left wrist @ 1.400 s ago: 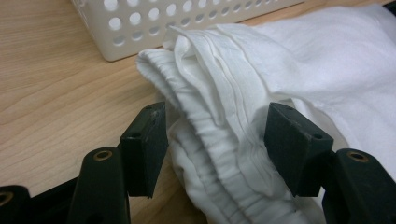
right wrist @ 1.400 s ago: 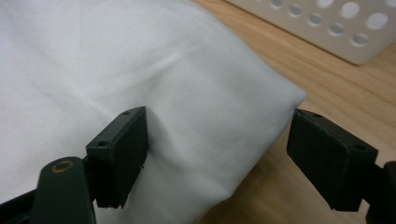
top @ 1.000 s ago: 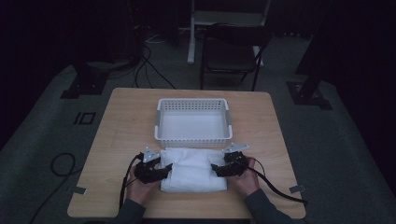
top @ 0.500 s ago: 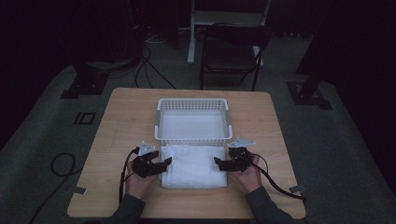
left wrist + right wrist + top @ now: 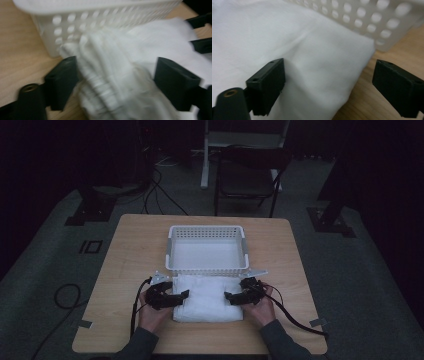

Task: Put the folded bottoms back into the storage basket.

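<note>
A folded white towel [image 5: 207, 297] lies on the wooden table [image 5: 130, 250], just in front of a white perforated basket [image 5: 207, 228]. My left gripper [image 5: 184, 296] is at the towel's left edge, and its jaws have just been opening. In the left gripper view the towel's ribbed fold [image 5: 112, 82] bulges between my left gripper's [image 5: 117, 85] wide jaws. My right gripper [image 5: 228, 297] is at the towel's right edge, its jaws also just opened further. In the right gripper view the towel's corner [image 5: 324, 65] lies between the right gripper's [image 5: 329, 87] jaws, one jaw over bare wood. Both grippers are open.
The basket [image 5: 75, 20] stands empty, close behind the towel, and its holed wall [image 5: 367, 17] is right beside both grippers. A person's hands [image 5: 150, 312] hold the grippers near the table's front edge. A dark chair [image 5: 247, 180] and cables sit on the floor beyond the table.
Both grippers' jaws have spread wider at the towel's side edges. The hands have hardly shifted, and the towel rests flat in front of the basket.
</note>
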